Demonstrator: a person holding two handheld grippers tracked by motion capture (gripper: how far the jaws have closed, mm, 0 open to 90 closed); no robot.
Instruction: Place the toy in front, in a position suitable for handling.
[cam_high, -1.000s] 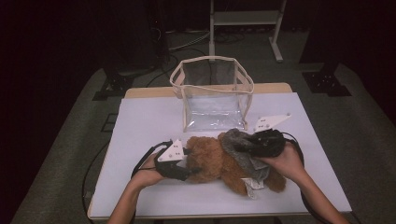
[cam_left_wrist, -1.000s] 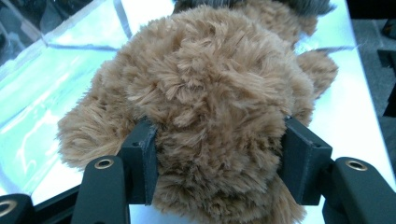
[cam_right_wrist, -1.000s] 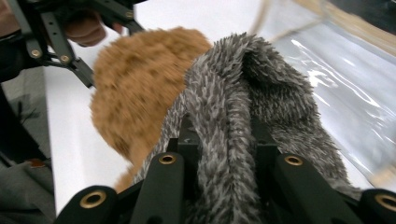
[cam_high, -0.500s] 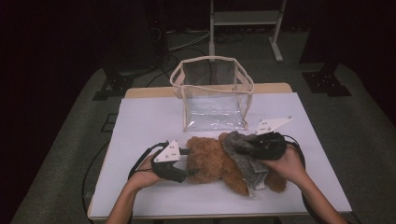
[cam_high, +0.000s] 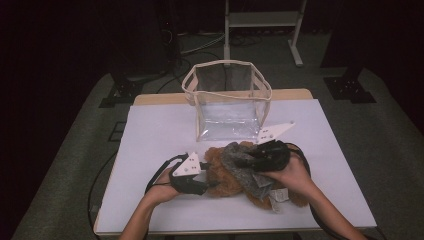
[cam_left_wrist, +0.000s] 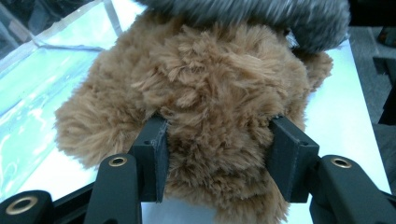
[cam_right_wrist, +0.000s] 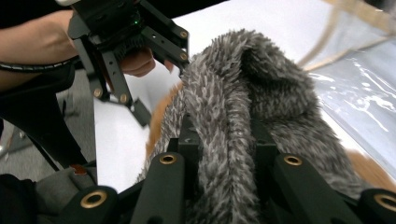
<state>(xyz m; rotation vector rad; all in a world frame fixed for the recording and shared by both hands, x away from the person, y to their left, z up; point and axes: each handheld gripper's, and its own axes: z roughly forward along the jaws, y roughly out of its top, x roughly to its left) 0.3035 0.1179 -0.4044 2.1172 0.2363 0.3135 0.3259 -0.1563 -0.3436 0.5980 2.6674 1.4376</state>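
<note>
left claw (cam_left_wrist: 217, 140) clamps brown plush bear (cam_high: 227, 172) | right claw (cam_right_wrist: 224, 135) pinches its grey garment (cam_high: 240, 167) | bear frame-centre, counter (cam_high: 150, 130) bare upper left

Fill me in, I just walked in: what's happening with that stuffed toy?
A person works two handheld tongs over a brown plush toy lying on the white table. The left tongs have just closed on its brown fur. The right tongs pinch the grey furry fabric draped over it. A clear open bag stands upright just behind.

We see a tan-brown plush toy (cam_high: 227, 172), its flecked grey garment (cam_high: 245, 167), and black grippers on a white table (cam_high: 150, 130).
</note>
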